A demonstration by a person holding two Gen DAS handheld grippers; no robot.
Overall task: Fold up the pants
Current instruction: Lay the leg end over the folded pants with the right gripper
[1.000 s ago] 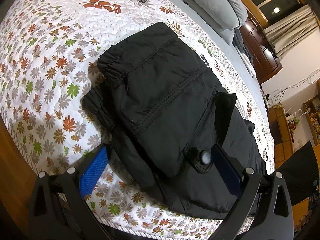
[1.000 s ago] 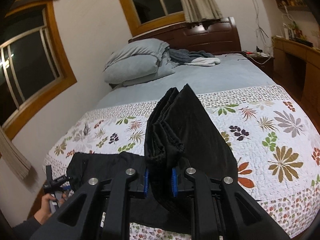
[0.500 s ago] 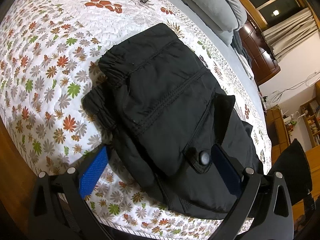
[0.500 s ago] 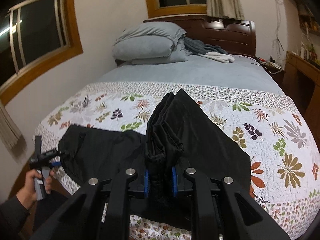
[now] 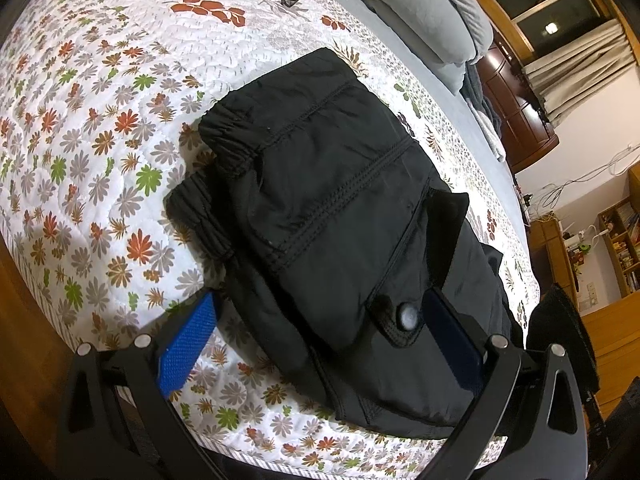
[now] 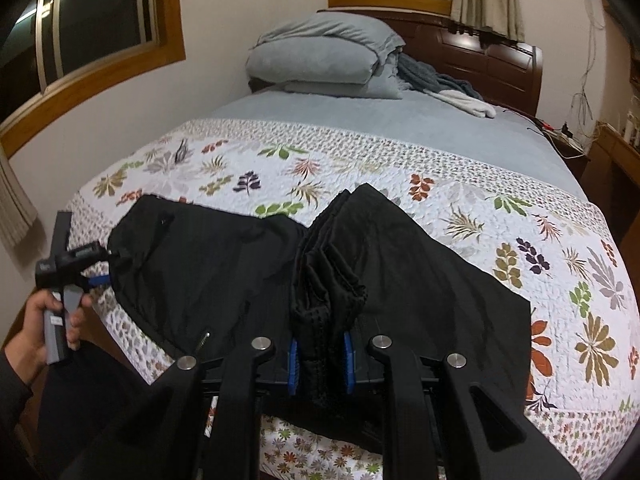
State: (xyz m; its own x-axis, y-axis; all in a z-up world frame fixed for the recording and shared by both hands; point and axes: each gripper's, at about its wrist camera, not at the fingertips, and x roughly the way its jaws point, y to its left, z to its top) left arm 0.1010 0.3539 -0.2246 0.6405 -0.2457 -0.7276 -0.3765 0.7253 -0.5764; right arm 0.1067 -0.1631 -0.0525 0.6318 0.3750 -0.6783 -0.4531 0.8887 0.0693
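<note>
Carrying a bunched stack of leg hems, the right gripper (image 6: 319, 360) has come lower and nearer the waist end than a second ago, its blue pads closed on the black fabric and its view rolled to show more of the bed. Black pants (image 5: 340, 216) lie on the floral quilt (image 5: 92, 120) near the foot edge of the bed, waistband toward the person's left side, one flap pocket with a round snap (image 5: 408, 316) facing up. Left gripper (image 5: 320, 336) has not moved; its jaws stand wide apart, straddling the lower edge of the pants without pinching anything. Judgement: the leg-over-waist fold is under way, roughly halfway, and the lifted layer has yet to be laid flat. From the right wrist, the person's left hand (image 6: 44, 320) shows on the left gripper's handle (image 6: 56, 332). Hard to make out: how many layers sit in the right pads, and whether the underside is wrinkled. The right gripper's own body is cropped at the left view's right edge, seen only as dark cloth.
</note>
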